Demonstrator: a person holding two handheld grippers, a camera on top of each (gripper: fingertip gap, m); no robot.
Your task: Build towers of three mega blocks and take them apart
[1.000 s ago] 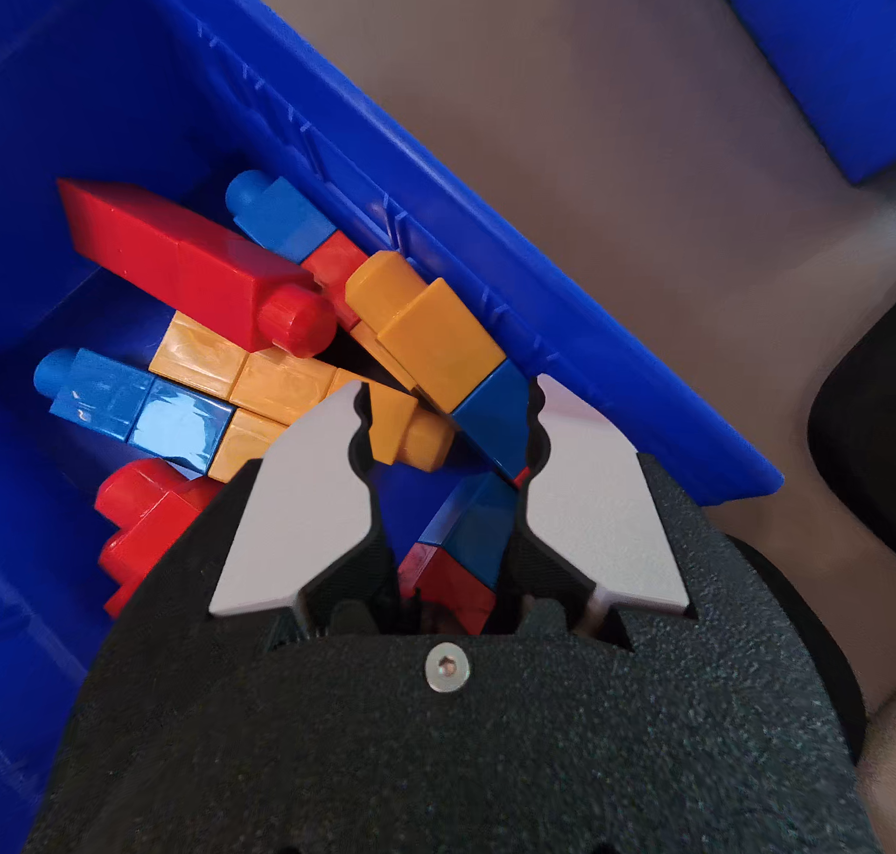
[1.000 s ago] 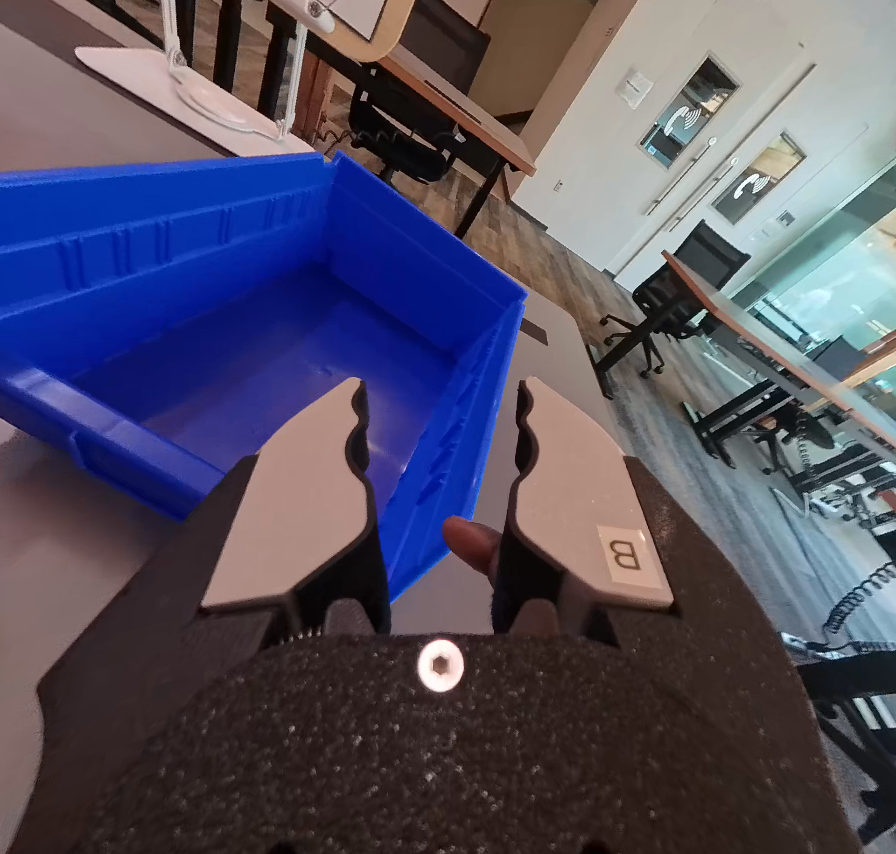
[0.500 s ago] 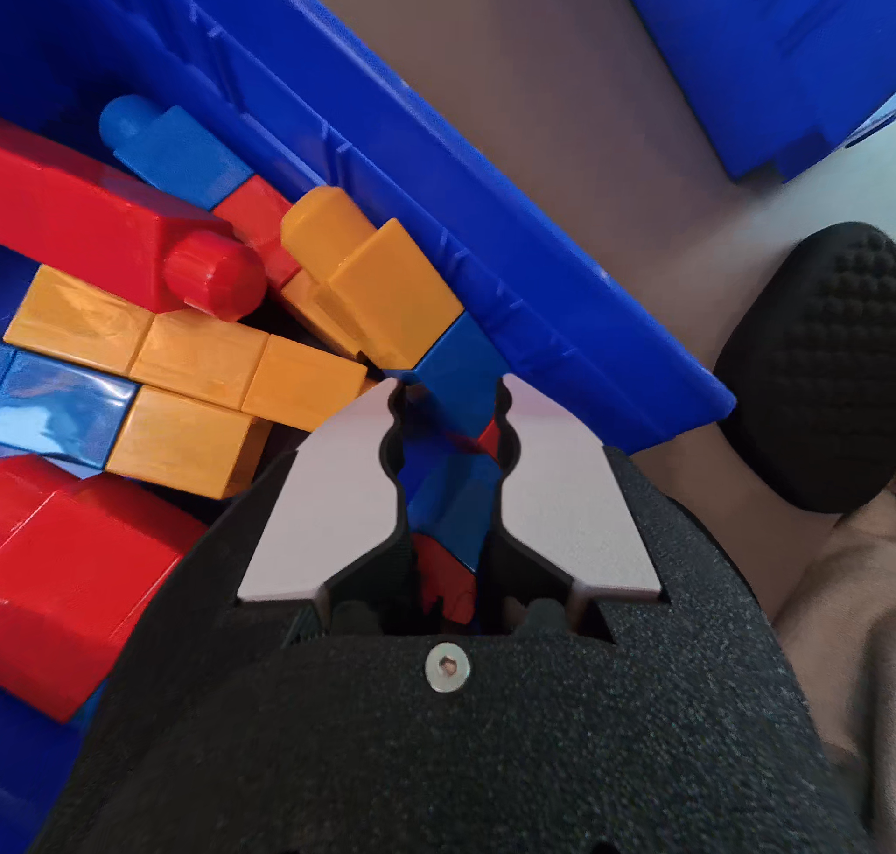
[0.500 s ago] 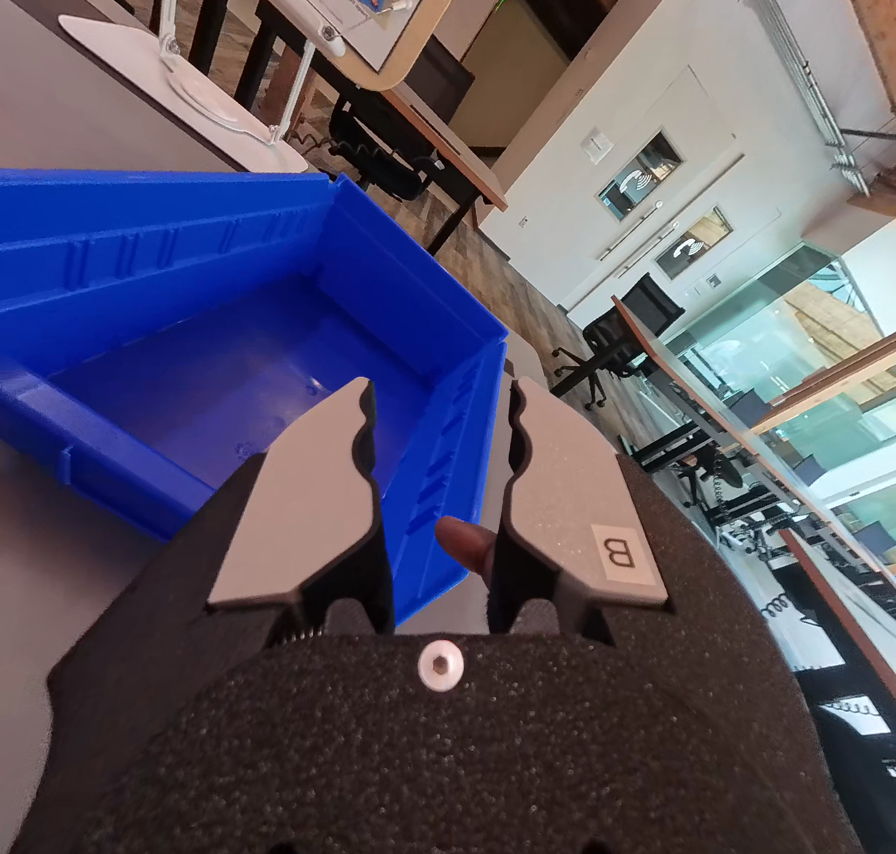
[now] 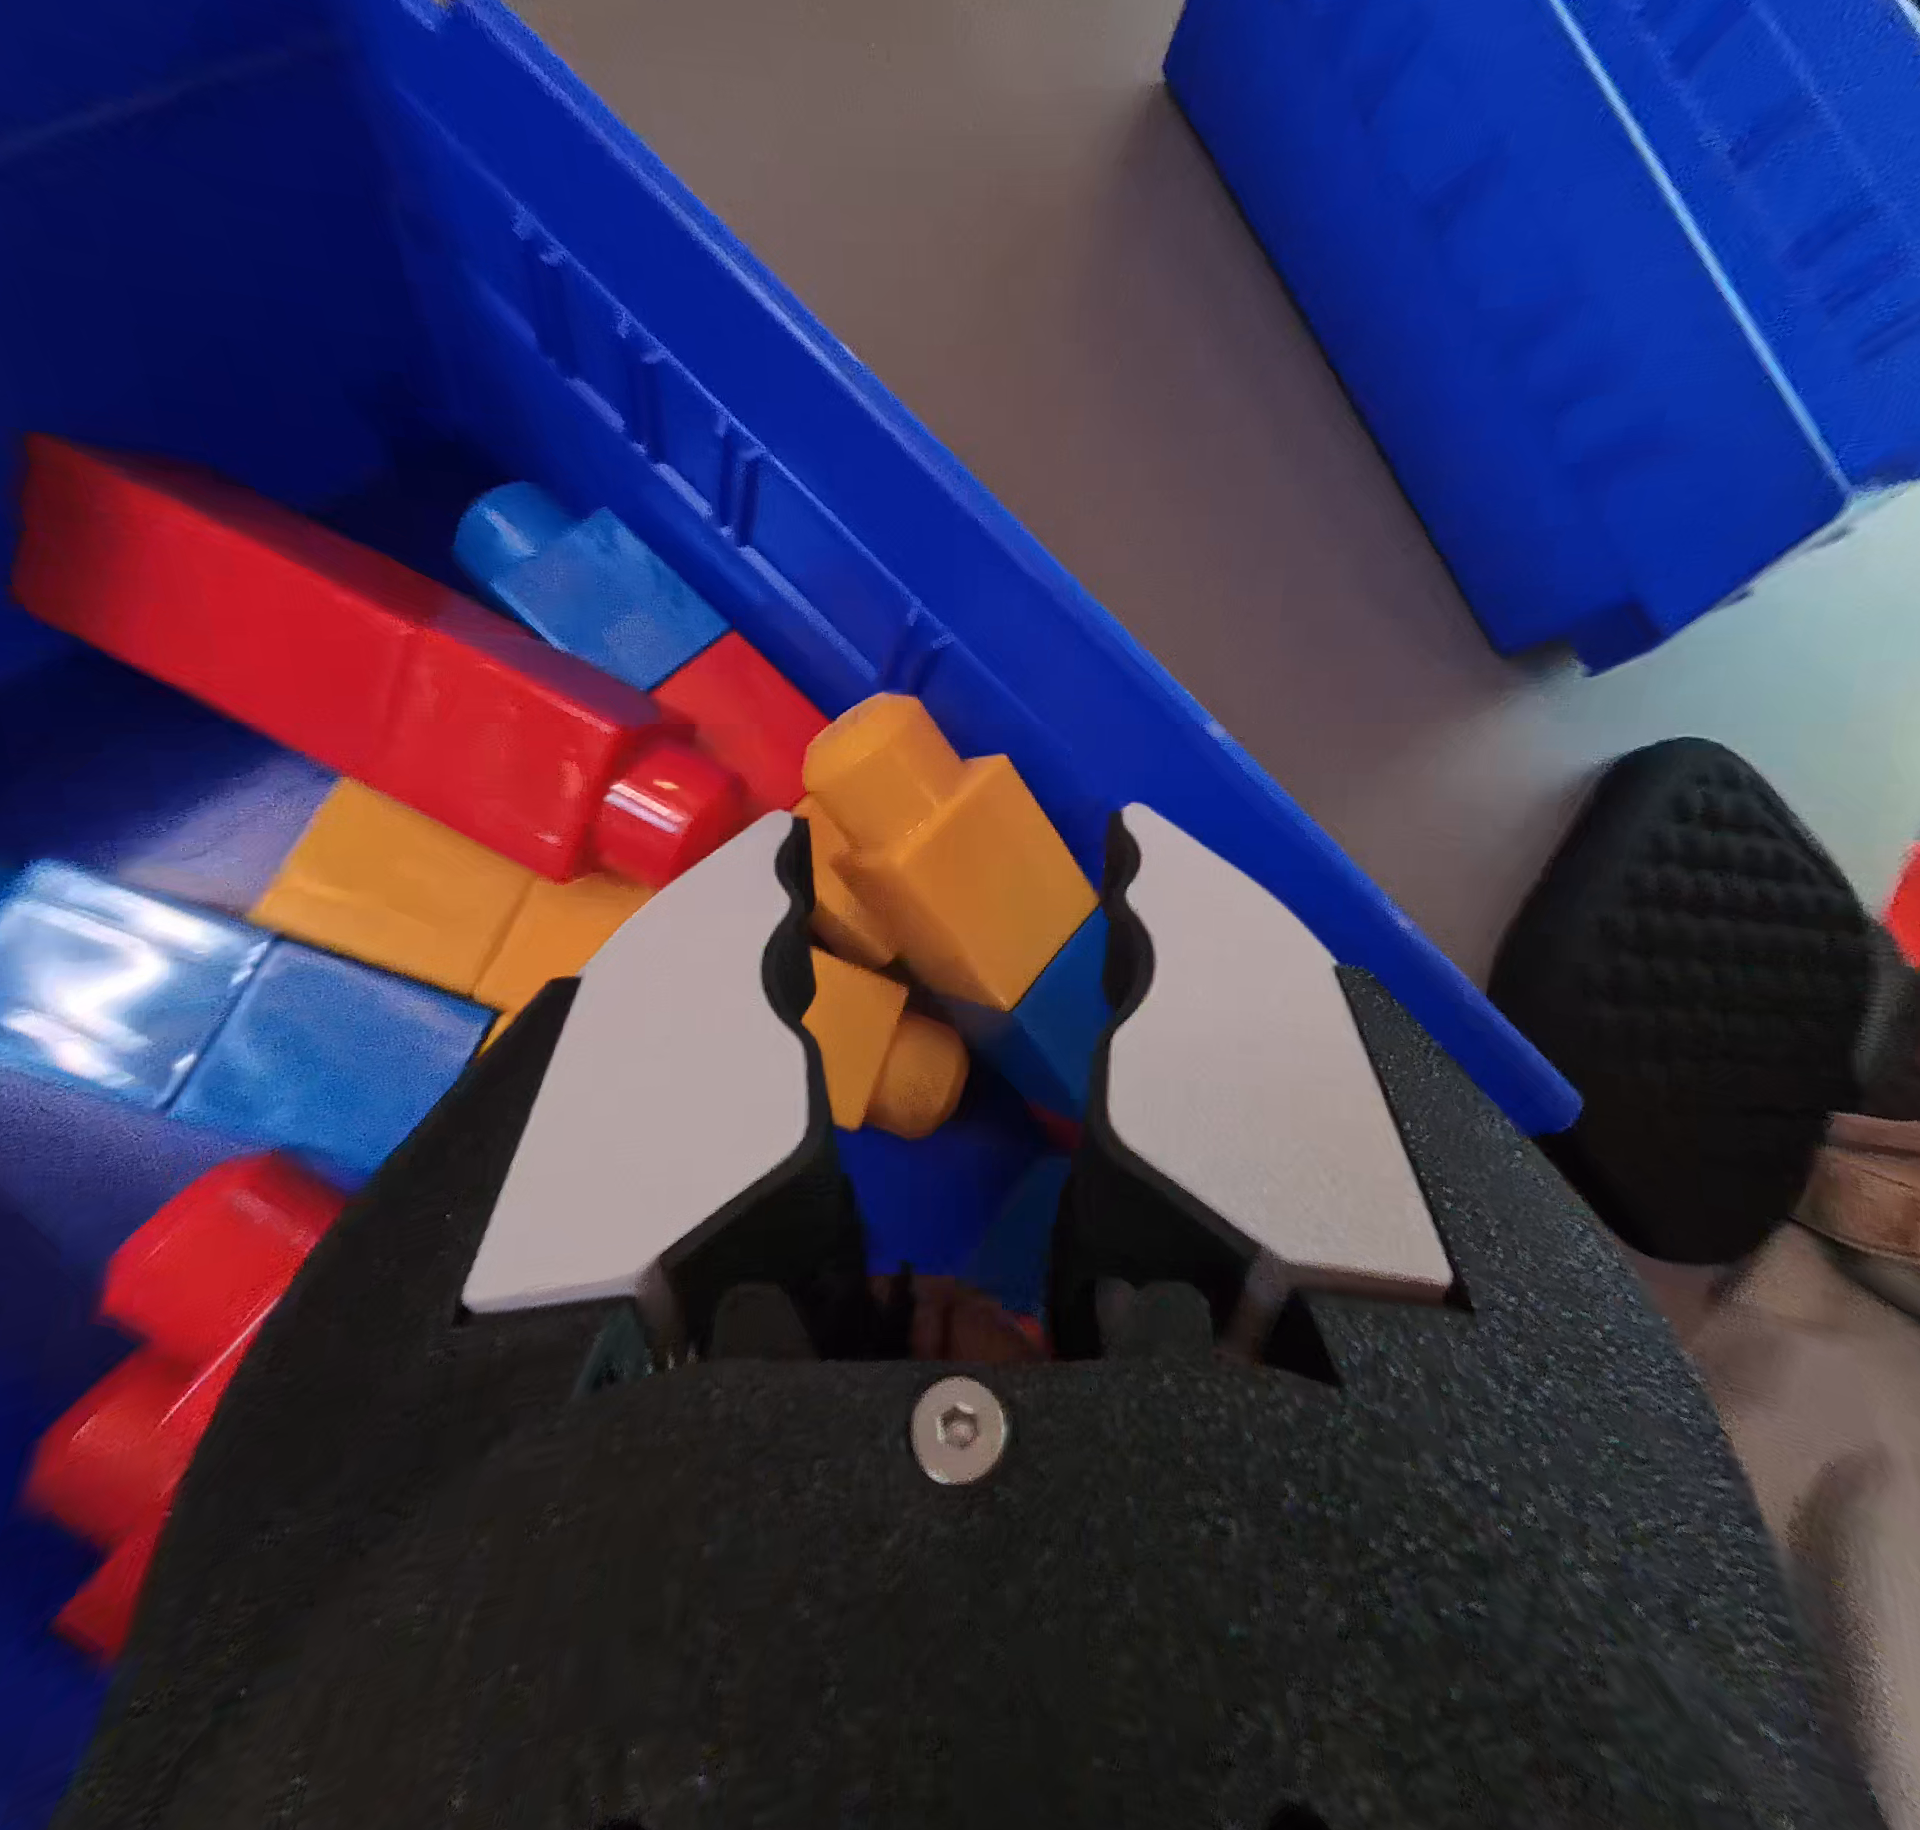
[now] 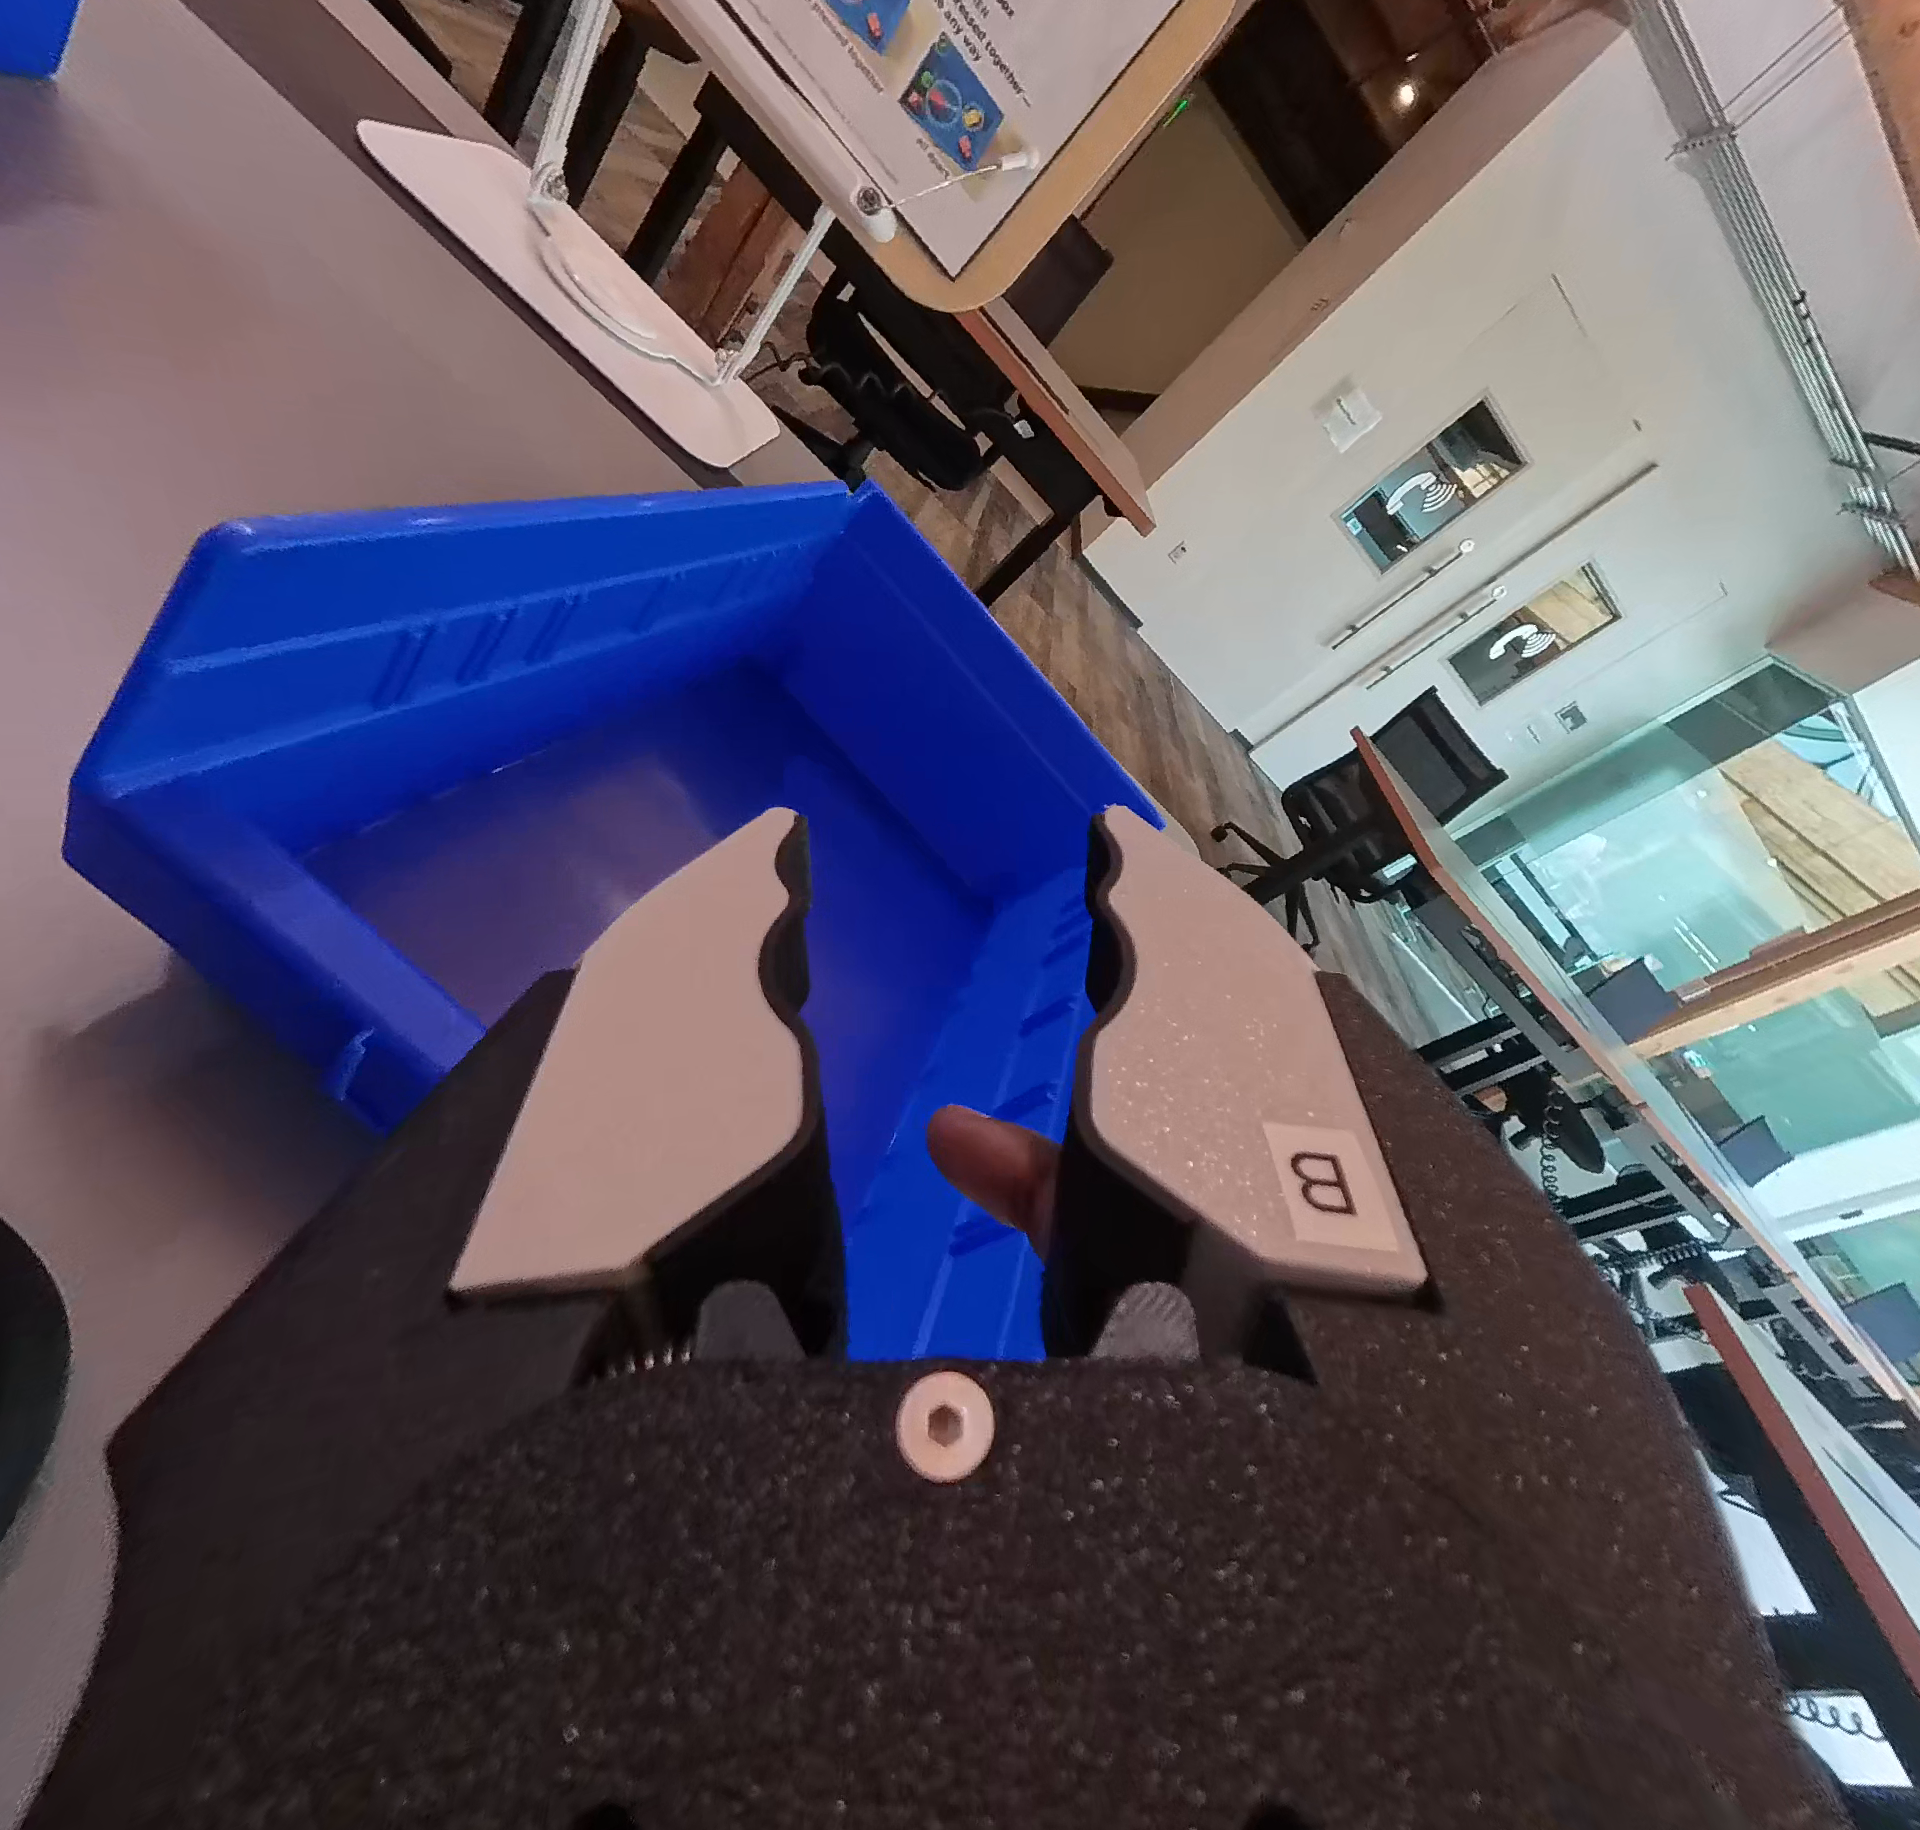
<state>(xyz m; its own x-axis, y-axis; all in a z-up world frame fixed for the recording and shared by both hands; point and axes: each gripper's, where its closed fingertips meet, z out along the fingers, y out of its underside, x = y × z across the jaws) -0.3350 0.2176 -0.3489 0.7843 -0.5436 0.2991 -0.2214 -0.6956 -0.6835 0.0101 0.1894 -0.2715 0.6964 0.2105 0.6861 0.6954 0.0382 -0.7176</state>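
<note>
Now left gripper (image 5: 951,933) jaws apart over blocks (image 5: 940,861), right gripper (image 6: 940,933) likewise.

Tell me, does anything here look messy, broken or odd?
Nothing looks broken. The blocks lie jumbled on their sides in the blue bin, towers crossing, like the red tower over the orange blocks. The second bin shows no blocks in its visible part. Both the left hand-held gripper and the right hand-held gripper are open.
</note>
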